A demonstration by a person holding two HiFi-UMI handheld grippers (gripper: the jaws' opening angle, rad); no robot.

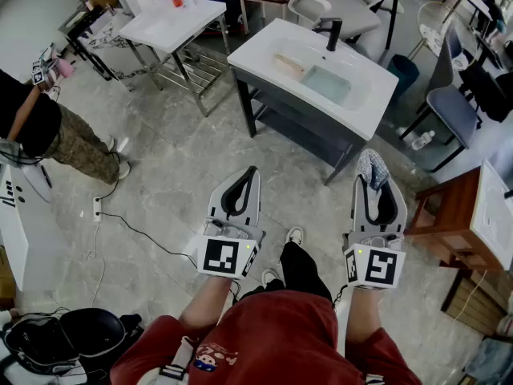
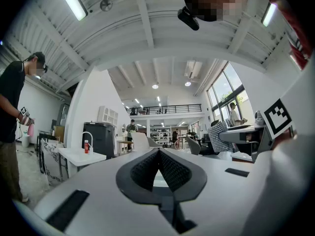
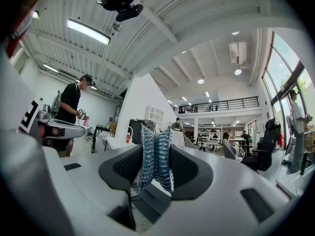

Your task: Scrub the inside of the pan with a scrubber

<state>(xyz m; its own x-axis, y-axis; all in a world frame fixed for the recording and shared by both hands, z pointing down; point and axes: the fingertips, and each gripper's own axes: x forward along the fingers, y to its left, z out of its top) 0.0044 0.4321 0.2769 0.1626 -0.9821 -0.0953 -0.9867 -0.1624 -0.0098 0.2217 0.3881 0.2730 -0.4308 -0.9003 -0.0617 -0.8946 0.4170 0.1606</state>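
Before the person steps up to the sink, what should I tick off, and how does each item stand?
1. Scrubber gripped: ok, the right gripper is shut on it.
2. Left gripper free: ok, jaws together with nothing between them.
3. Pan located: cannot tell, none can be made out in the basin from the head view.
4. Within reach of the sink: not ok, both grippers hang well short of it.
5. Path clear: probably ok, the cable on the floor lies off to the left.
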